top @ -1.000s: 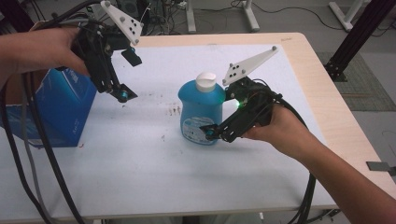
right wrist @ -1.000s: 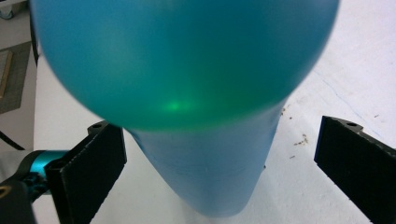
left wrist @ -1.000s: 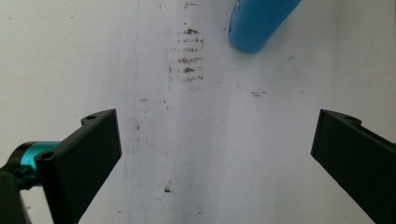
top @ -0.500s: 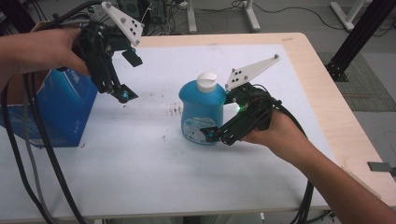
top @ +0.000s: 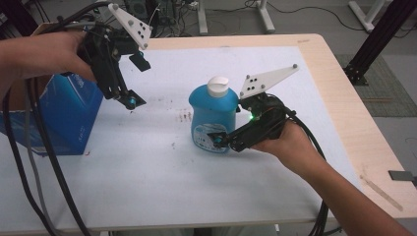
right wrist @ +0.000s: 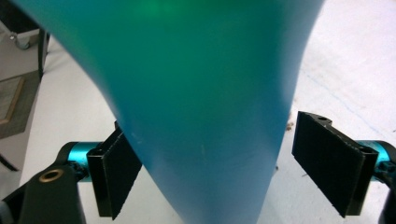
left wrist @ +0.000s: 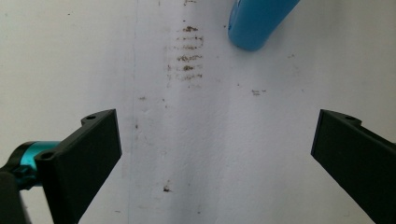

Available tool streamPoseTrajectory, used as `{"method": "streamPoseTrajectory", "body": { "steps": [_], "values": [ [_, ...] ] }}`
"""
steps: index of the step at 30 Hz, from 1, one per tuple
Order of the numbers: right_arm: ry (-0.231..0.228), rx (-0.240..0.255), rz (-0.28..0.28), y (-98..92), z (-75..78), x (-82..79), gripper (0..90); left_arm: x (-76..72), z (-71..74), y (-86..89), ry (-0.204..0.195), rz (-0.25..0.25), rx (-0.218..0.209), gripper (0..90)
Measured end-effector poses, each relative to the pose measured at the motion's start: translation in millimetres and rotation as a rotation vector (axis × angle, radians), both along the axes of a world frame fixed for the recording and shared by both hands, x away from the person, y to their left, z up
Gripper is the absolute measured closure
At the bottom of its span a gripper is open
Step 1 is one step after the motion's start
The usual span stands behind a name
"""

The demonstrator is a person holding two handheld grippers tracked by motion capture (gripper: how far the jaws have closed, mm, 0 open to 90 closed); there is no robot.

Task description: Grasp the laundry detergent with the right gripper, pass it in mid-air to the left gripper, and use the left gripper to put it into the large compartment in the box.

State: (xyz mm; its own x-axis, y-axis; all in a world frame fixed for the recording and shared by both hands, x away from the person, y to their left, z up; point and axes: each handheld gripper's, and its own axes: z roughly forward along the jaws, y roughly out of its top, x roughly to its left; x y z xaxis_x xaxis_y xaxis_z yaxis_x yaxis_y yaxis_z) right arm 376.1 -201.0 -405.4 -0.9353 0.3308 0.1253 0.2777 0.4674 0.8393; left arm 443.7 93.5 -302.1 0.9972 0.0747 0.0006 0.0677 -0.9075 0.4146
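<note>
Blue bottle point(right wrist: 196, 107) btwn right tool point(right wrist: 210, 172) jaws, closing, upright

A grey floor point(top: 314, 17) with cables and metal stand legs point(top: 263, 14) is seen beyond the wooden-edged table point(top: 344, 113).

Even, soft indoor light; close bottle point(right wrist: 196, 116) blurred, faint shadows.

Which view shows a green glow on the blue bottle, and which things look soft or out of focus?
Right gripper view: a green glow tints the top of the blue bottle, close and soft-edged. Left gripper view: the black jaws look slightly soft, table stains sharper. High view: evenly lit, mild blur.
</note>
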Motion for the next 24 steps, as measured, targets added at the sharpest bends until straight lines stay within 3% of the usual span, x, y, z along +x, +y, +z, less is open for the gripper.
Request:
{"method": "streamPoseTrajectory", "body": {
  "steps": [12, 14, 24],
  "values": [
    [-0.012, 0.025, 0.001, 2.5, -4.6, -0.1, 20.0, 0.1, -1.1, -0.3, 0.002, -0.005, 0.003, 1.7],
    [-0.018, 0.032, 0.005, 2.3, -5.1, -0.5, 29.2, -0.3, -1.2, -0.2, 0.002, -0.005, 0.002, 1.7],
    [-0.044, 0.058, 0.007, 3.2, -6.2, -1.1, 33.4, 0.0, -2.4, -0.3, 0.008, 0.0, 0.002, 1.7]
  ]
}}
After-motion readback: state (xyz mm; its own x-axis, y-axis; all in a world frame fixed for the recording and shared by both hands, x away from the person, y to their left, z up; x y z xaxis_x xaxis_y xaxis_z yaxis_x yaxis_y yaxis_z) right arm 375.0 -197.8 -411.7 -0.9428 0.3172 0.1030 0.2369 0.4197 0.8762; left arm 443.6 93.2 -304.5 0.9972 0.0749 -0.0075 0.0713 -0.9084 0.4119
